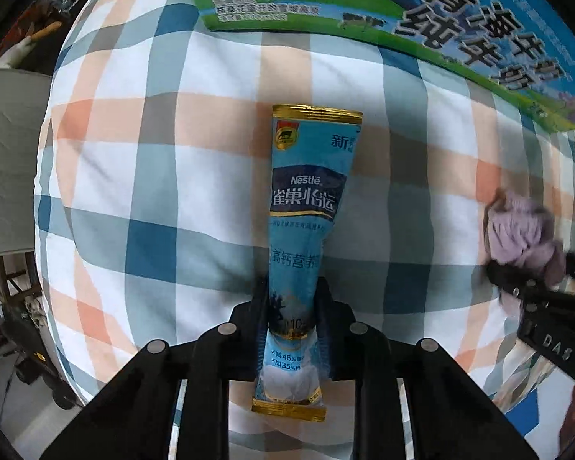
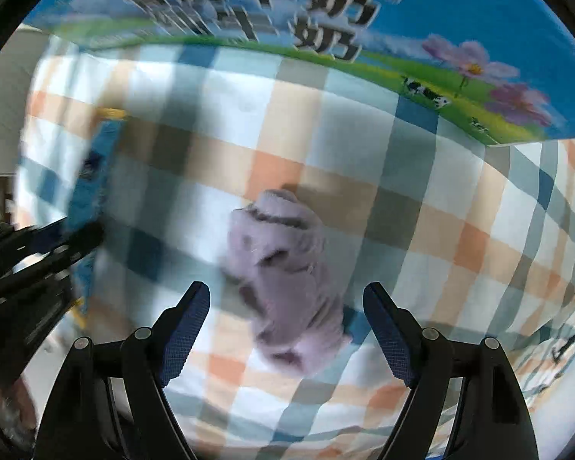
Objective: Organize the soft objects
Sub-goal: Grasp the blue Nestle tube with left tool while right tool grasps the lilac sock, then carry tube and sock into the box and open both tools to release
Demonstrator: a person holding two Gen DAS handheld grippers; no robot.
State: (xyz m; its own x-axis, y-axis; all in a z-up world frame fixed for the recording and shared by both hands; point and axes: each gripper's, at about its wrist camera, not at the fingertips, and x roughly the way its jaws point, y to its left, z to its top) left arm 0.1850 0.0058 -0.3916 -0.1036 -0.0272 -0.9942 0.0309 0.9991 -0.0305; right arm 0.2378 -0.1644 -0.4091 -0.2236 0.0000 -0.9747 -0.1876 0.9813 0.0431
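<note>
Sachet (image 1: 304, 230) of milk powder: your left gripper (image 1: 291, 329) is clamped on its lower third, so the long end sticks out forward over the checked cloth (image 1: 142, 176). Gripping near one end probably leaves the free end ready to go in first wherever you put it. Purple rag (image 2: 283, 280) lies crumpled on the cloth, between the pads of your right gripper (image 2: 287, 329), which is spread wide and touches nothing. That straddle looks like a set-up for a pinch across the bunched middle. Milk carton (image 1: 421, 11) stands at the far edge of the cloth, well apart from both items.
</note>
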